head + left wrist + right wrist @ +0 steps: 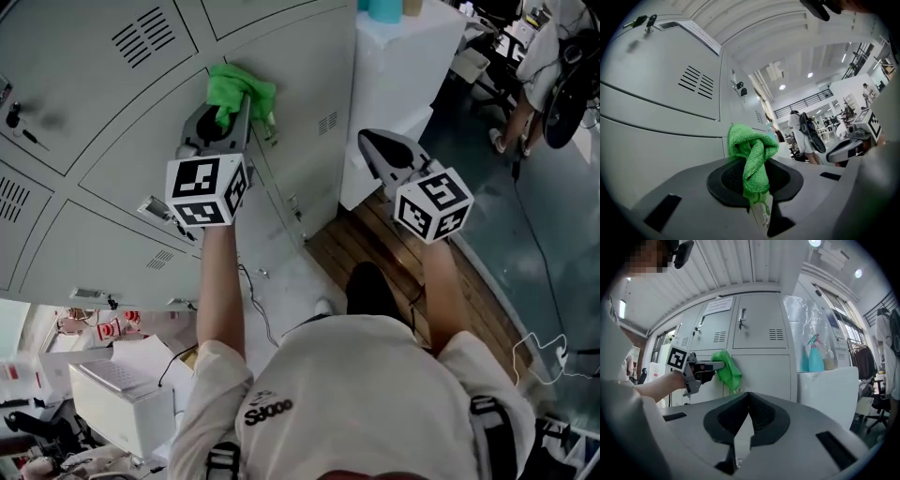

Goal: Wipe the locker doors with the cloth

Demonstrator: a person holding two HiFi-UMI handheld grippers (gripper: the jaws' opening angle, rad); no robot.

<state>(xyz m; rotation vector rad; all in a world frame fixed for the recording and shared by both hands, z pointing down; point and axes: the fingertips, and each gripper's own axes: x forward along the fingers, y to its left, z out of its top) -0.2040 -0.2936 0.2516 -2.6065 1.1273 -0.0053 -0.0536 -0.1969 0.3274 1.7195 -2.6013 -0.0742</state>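
Green microfibre cloth (752, 154) was clamped in the left tool (754, 187), bunched up just beside a pale grey metal locker door (141, 141). The right tool (746, 420), jaws together and empty, hung well apart from it.

The cloth (239, 92), upper middle of the head view, is green microfibre with a rough, looped nap. The lockers (112, 103) behind it are pale grey painted sheet metal, smooth with a dull sheen and pressed louvres. The left gripper (231, 117) and right gripper (370, 141) have matt grey plastic shells; their pads (764, 416) are black and finely ribbed. Each cube (206, 190) is matt white with black print. The floor (342, 246) at centre is brown wood planks; at right it is glossy green-grey. The shirt (375, 394) at the bottom is white cloth.
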